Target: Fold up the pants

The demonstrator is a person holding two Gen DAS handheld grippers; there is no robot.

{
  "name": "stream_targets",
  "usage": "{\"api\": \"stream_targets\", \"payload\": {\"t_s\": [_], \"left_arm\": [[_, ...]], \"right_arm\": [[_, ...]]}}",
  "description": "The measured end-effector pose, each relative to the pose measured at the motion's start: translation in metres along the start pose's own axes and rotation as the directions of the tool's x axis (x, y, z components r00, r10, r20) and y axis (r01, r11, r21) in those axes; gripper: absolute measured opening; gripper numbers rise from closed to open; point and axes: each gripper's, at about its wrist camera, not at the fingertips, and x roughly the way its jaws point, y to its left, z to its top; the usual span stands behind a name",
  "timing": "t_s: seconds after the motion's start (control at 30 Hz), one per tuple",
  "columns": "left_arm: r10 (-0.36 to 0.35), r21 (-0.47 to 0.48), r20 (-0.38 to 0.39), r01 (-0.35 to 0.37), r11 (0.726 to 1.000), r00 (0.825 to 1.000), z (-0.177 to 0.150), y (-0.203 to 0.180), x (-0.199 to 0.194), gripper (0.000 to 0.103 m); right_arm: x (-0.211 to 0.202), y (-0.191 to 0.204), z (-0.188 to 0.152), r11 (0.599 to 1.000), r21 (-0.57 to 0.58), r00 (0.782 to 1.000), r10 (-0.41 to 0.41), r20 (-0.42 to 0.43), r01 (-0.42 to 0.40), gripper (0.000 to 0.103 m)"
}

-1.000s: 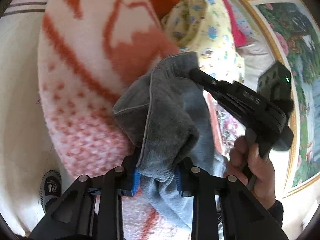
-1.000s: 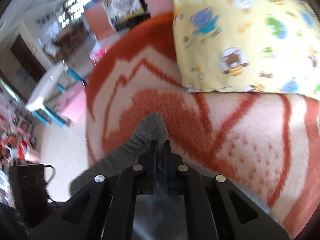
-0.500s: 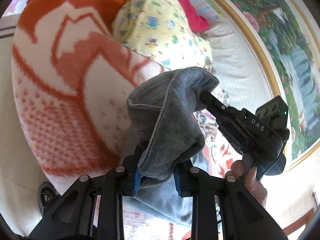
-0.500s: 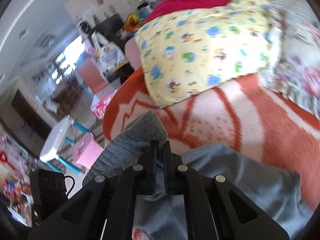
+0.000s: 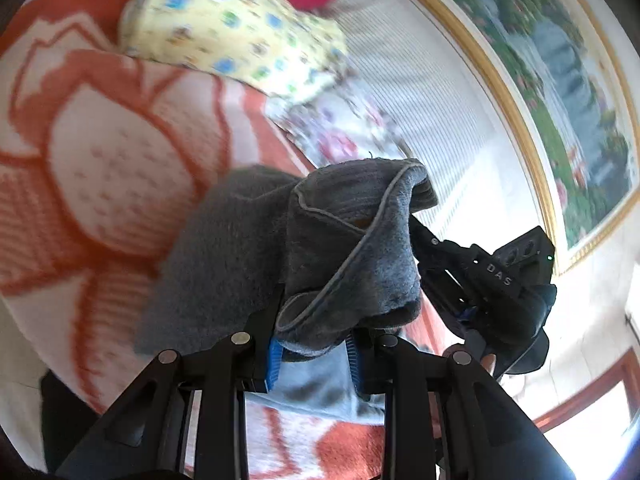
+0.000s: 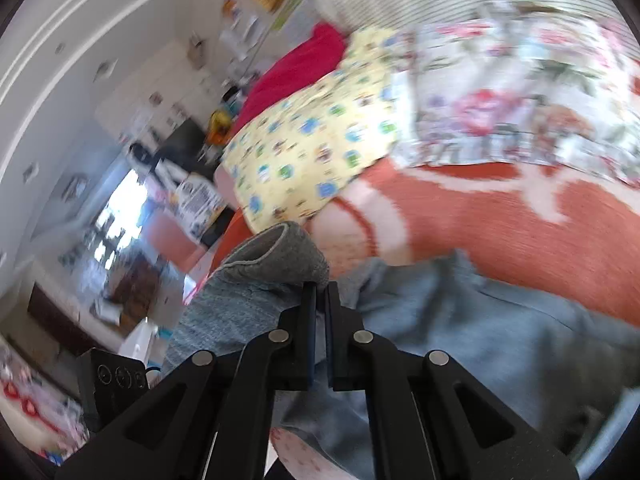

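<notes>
Both tools grip the grey pants' (image 5: pixel 352 248) hem: left tool (image 5: pixel 314 354), right tool (image 6: pixel 319 308), above the blanket (image 5: pixel 100 152).

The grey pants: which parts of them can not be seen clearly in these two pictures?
- Left wrist view: the grey pants drape over the left gripper, hiding its pad contact.
- The right gripper: its tips are buried in cloth.
- Right wrist view: the pants run off the edge; blurred.

White letters "DAS" stand on the right tongs (image 5: pixel 420 236).
</notes>
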Motion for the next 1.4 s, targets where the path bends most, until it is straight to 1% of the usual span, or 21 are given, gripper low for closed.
{"api": "stream_targets", "payload": {"t_s": [0.17, 0.3, 0.4, 0.5, 0.67, 0.93, 1.07, 1.23, 1.4], "left_arm": [[-0.035, 0.071, -0.094, 0.042, 0.997, 0.995, -0.027, -0.042, 0.030, 0.026], [-0.046, 0.126, -0.172, 0.068, 0.990, 0.984, -0.052, -0.073, 0.055, 0.026], [-0.043, 0.167, -0.216, 0.080, 0.983, 0.976, -0.067, -0.097, 0.073, 0.026], [-0.036, 0.203, -0.245, 0.088, 0.975, 0.969, -0.080, -0.116, 0.088, 0.026], [-0.021, 0.247, -0.278, 0.092, 0.965, 0.960, -0.094, -0.138, 0.105, 0.026], [0.018, 0.302, -0.308, 0.080, 0.950, 0.951, -0.104, -0.158, 0.130, 0.026], [0.025, 0.332, -0.318, 0.086, 0.939, 0.948, -0.111, -0.168, 0.136, 0.026], [0.051, 0.397, -0.318, 0.084, 0.914, 0.947, -0.122, -0.183, 0.151, 0.026], [0.088, 0.446, -0.328, 0.072, 0.892, 0.940, -0.137, -0.189, 0.171, 0.026]], "right_arm": [[-0.049, -0.038, -0.015, 0.995, 0.077, 0.996, -0.061, 0.059, 0.056, 0.005], [-0.085, -0.061, -0.024, 0.988, 0.123, 0.988, -0.105, 0.113, 0.091, 0.005], [-0.112, -0.078, -0.029, 0.981, 0.151, 0.979, -0.141, 0.149, 0.118, 0.005], [-0.140, -0.096, -0.035, 0.973, 0.187, 0.967, -0.170, 0.189, 0.134, 0.005], [-0.170, -0.119, -0.045, 0.961, 0.238, 0.954, -0.194, 0.228, 0.139, 0.005], [-0.185, -0.146, -0.052, 0.948, 0.289, 0.945, -0.211, 0.251, 0.135, 0.005], [-0.193, -0.156, -0.055, 0.942, 0.306, 0.939, -0.220, 0.263, 0.135, 0.005], [-0.206, -0.168, -0.056, 0.937, 0.318, 0.930, -0.236, 0.281, 0.142, 0.005], [-0.207, -0.189, -0.061, 0.923, 0.343, 0.925, -0.275, 0.261, 0.177, 0.005]]}}
